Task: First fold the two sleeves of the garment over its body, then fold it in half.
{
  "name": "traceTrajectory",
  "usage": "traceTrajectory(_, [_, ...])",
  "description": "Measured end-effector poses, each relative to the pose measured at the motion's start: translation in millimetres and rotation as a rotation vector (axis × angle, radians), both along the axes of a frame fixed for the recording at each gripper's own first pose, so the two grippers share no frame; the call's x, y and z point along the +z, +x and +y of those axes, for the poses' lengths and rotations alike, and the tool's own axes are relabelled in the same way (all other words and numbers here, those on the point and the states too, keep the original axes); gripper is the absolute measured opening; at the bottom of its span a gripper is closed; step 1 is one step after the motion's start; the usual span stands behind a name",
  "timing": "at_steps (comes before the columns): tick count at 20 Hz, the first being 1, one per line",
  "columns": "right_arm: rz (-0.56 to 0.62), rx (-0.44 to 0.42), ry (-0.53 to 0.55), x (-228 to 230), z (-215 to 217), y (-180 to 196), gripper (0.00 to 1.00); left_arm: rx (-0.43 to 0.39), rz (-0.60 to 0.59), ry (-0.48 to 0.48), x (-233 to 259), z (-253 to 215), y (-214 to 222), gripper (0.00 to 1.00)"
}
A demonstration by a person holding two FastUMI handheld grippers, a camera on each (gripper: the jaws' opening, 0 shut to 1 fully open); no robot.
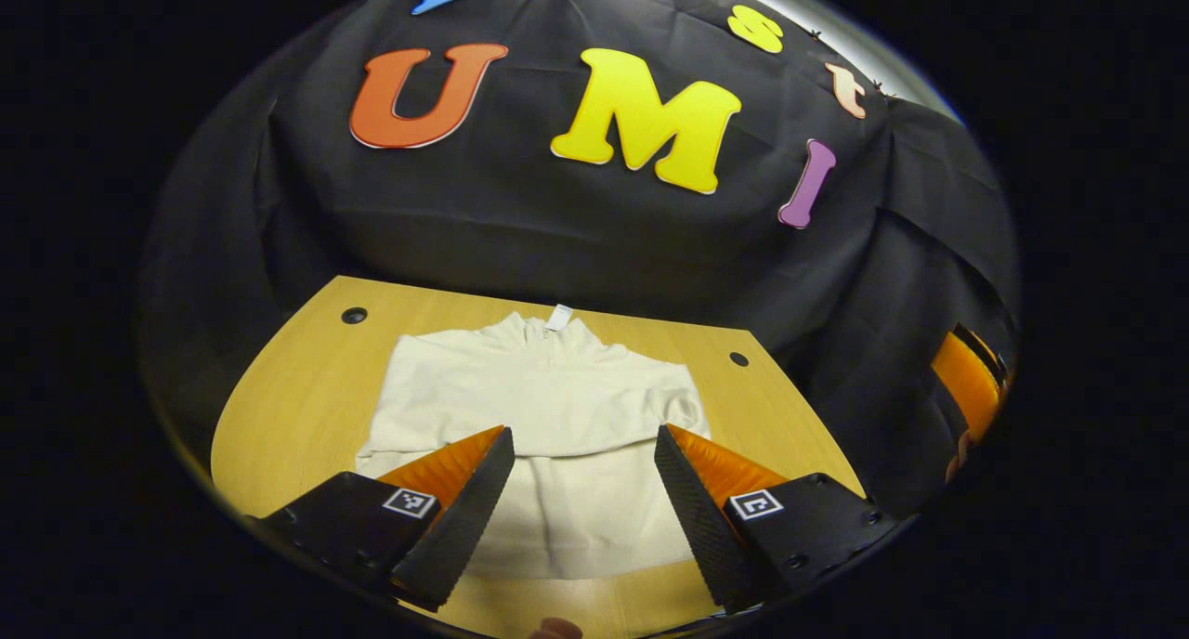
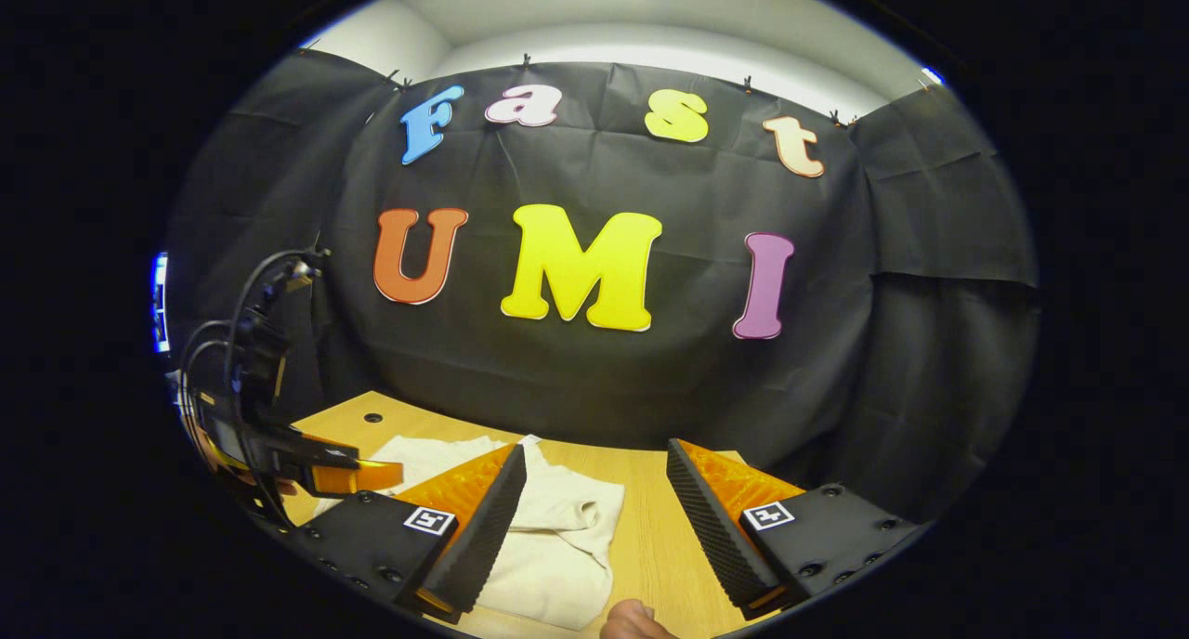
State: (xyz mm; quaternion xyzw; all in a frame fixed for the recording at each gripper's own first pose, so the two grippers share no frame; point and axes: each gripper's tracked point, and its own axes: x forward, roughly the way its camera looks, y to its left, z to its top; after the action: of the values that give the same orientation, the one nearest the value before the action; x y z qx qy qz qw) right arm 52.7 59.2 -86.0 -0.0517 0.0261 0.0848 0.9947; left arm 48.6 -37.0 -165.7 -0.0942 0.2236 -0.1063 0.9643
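A cream garment (image 1: 557, 397) lies flat on the wooden table (image 1: 297, 397), its collar and white tag (image 1: 558, 317) toward the far wall. Both sleeves look laid across the body, with a fold edge running across the middle. My left gripper (image 1: 582, 432) is open and hovers above the garment's near half, holding nothing. In the right gripper view the garment (image 2: 557, 528) lies to the lower left with a bunched sleeve at its right side. My right gripper (image 2: 594, 449) is open over the garment's right edge and bare wood. The left gripper (image 2: 325, 472) hangs over the garment's far side there.
The table has two small round holes (image 1: 354, 315) (image 1: 738, 358) near its back corners. Black cloth walls stand close behind it. The right gripper (image 1: 971, 379) sits off the table's right edge in the left gripper view. A fingertip (image 2: 632, 620) pokes in at the bottom.
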Motion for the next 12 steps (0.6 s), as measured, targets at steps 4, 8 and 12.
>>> traceTrajectory(4, [0.083,-0.031,-0.006,-42.1,4.1,10.1,0.96,0.079,0.033,0.043,-31.4,63.4,-14.2,0.98])
traceTrajectory(8, [0.223,-0.09,-0.012,-99.7,-9.0,18.1,0.96,0.122,0.159,0.067,-80.2,112.2,-31.5,0.99])
traceTrajectory(12, [0.36,-0.112,-0.048,-156.7,-20.8,21.8,0.96,0.081,0.326,0.041,-132.3,128.7,-58.1,0.99])
